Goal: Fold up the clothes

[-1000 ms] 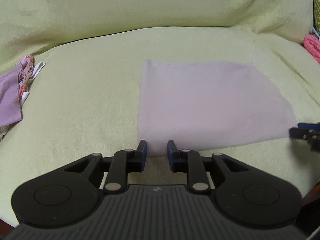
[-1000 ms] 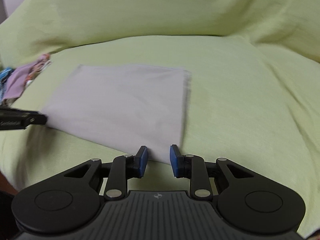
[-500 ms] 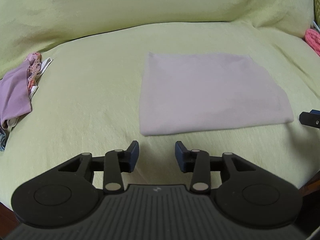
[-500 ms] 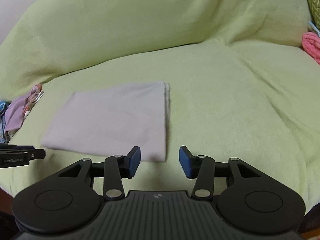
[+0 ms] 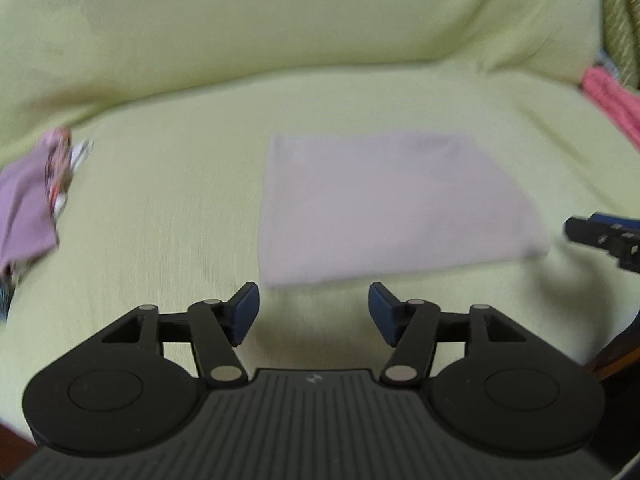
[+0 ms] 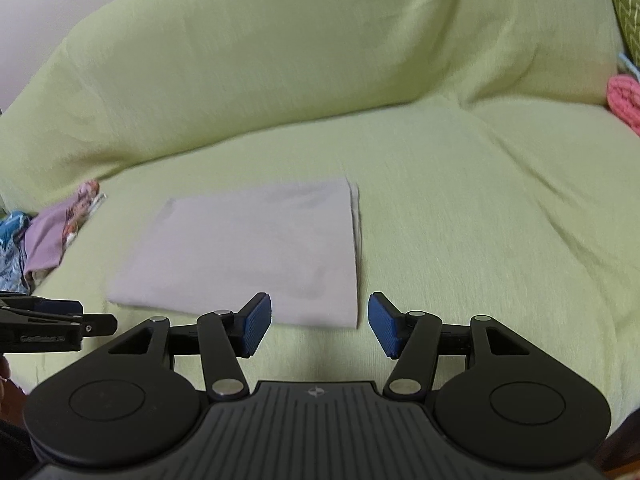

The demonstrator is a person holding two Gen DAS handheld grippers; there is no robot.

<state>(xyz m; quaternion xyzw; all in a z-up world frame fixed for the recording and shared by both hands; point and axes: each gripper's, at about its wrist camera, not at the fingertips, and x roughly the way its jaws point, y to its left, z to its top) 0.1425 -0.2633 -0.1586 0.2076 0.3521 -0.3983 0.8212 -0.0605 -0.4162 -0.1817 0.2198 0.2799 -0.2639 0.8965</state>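
Note:
A pale lilac-grey cloth (image 5: 392,204) lies flat as a folded rectangle on the green sofa seat; it also shows in the right wrist view (image 6: 252,252). My left gripper (image 5: 314,312) is open and empty, just short of the cloth's near left corner. My right gripper (image 6: 319,326) is open and empty, just short of the cloth's near right corner. Each gripper shows at the edge of the other's view, the right gripper (image 5: 600,236) on the right and the left gripper (image 6: 56,322) on the left.
A pile of purple and patterned clothes (image 5: 28,212) lies at the left end of the seat, also in the right wrist view (image 6: 44,236). A pink knitted item (image 5: 612,100) sits at the far right. The sofa backrest (image 5: 280,20) rises behind the seat.
Both grippers have let go of the cloth's near edge, opened wide and pulled back. The cloth now lies flat on the seat.

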